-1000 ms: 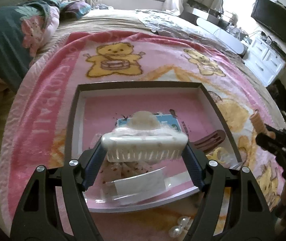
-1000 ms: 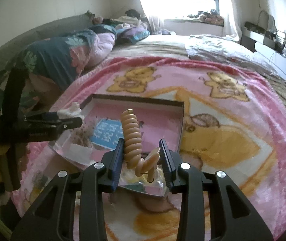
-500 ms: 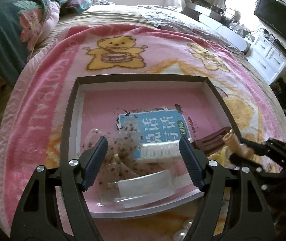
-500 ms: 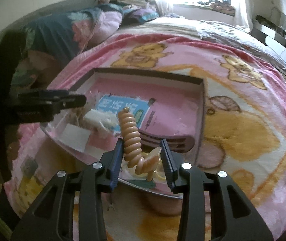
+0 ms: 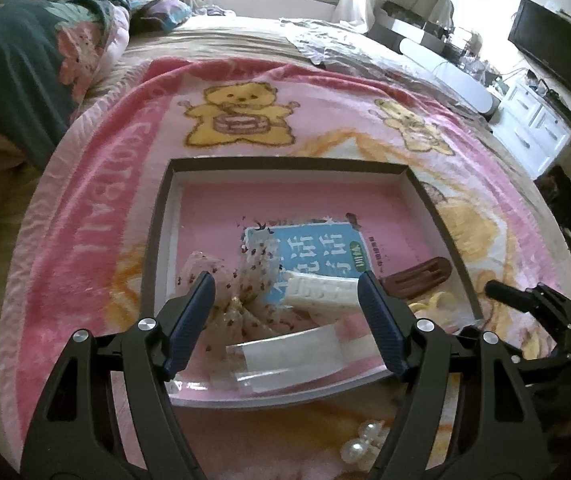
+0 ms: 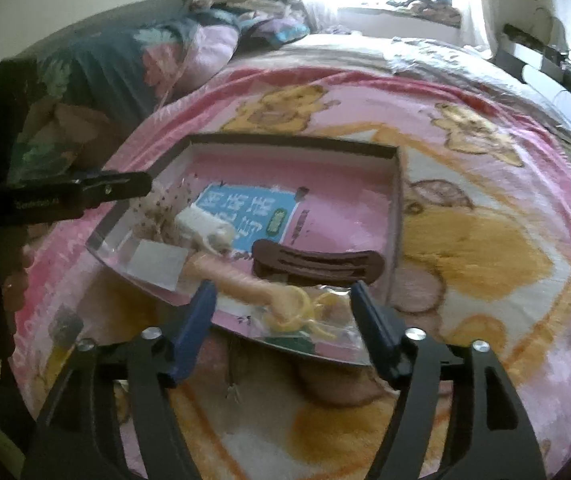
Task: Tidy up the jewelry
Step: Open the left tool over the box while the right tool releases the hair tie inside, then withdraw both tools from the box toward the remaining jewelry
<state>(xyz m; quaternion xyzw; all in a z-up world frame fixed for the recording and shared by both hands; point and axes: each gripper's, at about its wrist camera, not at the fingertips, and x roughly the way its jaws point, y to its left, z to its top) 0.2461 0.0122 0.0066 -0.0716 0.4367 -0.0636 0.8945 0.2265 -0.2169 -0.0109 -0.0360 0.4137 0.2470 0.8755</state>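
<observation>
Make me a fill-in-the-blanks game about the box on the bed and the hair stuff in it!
1. The box sits on a pink blanket printed with yellow ____.
2. The long flat hair clip in the box is ____ in colour.
3. The round white pearls lie ____ the box.
4. The right gripper has its jaws ____.

Missing words: bears; brown; outside; open

Pearl beads [image 5: 359, 446] partly behind left fingers [image 5: 381, 322]
</observation>
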